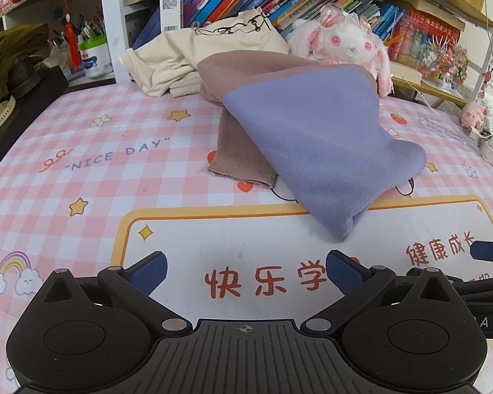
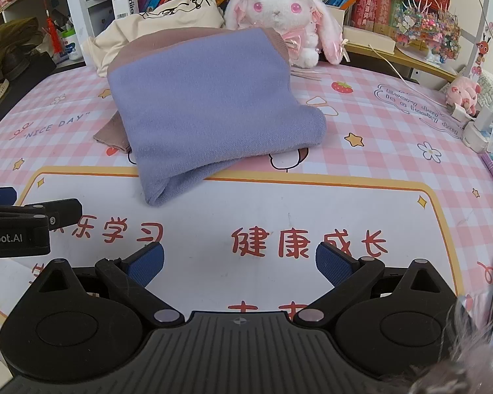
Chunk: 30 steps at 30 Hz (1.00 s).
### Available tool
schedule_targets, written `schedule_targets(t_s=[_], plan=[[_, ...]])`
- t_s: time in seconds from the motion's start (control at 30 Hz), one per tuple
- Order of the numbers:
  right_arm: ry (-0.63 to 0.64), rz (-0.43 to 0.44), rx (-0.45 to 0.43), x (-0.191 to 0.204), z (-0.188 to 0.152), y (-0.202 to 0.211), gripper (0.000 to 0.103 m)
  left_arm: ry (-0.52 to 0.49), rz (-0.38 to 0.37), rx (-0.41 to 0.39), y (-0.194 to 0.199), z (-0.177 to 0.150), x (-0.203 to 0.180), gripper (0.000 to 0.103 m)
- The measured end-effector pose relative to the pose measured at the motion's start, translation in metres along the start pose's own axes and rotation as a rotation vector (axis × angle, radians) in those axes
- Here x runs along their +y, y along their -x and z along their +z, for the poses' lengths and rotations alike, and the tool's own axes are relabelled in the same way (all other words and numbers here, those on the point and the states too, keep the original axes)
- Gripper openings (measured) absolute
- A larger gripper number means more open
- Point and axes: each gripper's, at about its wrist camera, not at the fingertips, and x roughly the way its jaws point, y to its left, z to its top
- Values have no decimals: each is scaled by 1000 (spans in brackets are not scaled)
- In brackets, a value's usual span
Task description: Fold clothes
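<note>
The folded purple sweater (image 1: 315,138) lies in the middle of the frame on the pink checked surface (image 1: 82,170), its near corner reaching onto the white panel with red characters. The left claw (image 1: 246,272) sits at the bottom of its view, fingers spread and empty, below the sweater's near corner and apart from it. The right claw (image 2: 240,264) is likewise spread wide and holds nothing, lower in its frame than the sweater. A cream garment (image 1: 194,52) is heaped behind, beside a plush rabbit (image 2: 279,16).
</note>
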Motion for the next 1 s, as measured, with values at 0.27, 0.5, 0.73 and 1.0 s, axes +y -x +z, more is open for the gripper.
schedule_targets(t_s=[0.27,0.5,0.73,1.0], plan=[[3,-1,14,-9,-1,-2,100,3,-15,11,-3,-1,-10,103],[-8,37,-14,-25,-1,0,100,41,-18,-21,0,-1,-16,103],[5,76,-11,-39,-3,-4,100,59,24,-25,-1,-2,-30,103],[-10,116,-40,-64,-6,-9,100,12,78,-33,-4,-2,-58,103]])
